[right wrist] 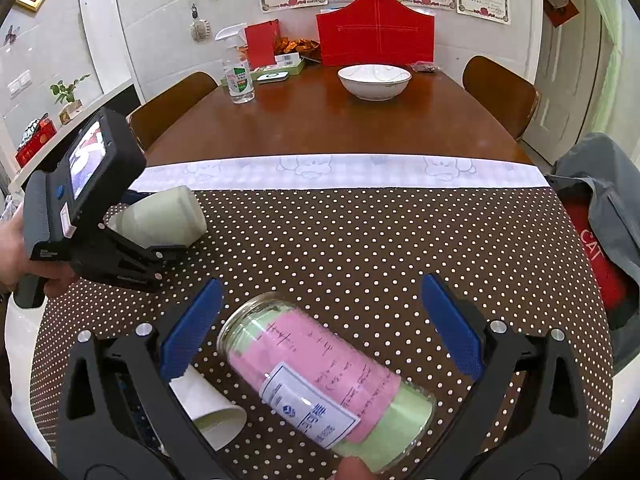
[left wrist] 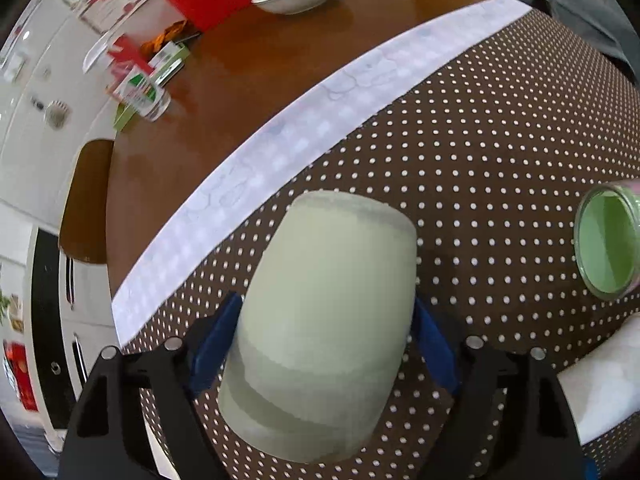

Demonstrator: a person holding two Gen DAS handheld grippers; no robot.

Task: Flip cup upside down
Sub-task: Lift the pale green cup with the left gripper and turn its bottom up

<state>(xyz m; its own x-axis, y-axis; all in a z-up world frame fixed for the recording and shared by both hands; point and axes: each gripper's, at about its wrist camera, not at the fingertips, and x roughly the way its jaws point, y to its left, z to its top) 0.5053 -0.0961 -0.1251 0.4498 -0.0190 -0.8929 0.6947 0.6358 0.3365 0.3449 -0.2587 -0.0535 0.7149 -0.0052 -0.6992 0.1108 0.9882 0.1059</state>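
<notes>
Left wrist view shows the left gripper (left wrist: 326, 344) clamped on a pale green cup (left wrist: 320, 328), its blue pads (left wrist: 216, 344) pressed against both sides of the cup's wall. The cup is tilted, closed bottom pointing away from the camera toward the white cloth strip (left wrist: 304, 120), wider rim nearest the gripper body. It hangs over the brown dotted tablecloth (left wrist: 480, 160); whether any part of it touches the cloth cannot be told from here.

From the right wrist view, the same cup (right wrist: 160, 216) sits at the left side of the dotted tablecloth (right wrist: 360, 240), held at a slant in the left gripper (right wrist: 132, 252), which a hand (right wrist: 24, 256) grips from the left edge. The cup's lower edge lies close to the cloth or on it.

Nearer the camera on that tablecloth, a glass jar (right wrist: 328, 376) with a pink and white label lies on its side between the spread blue pads (right wrist: 450, 328) of the right gripper (right wrist: 320, 328). The pads stand clear of the jar on both sides, so this gripper is released and grasps nothing. A paper cup (right wrist: 208, 408) lies on its side just left of the jar, partly under the gripper's left finger.

Beyond the tablecloth, on the bare wooden table (right wrist: 320, 128), stand a white bowl (right wrist: 374, 82), a spray bottle (right wrist: 238, 72) and a red bag (right wrist: 374, 32).
</notes>
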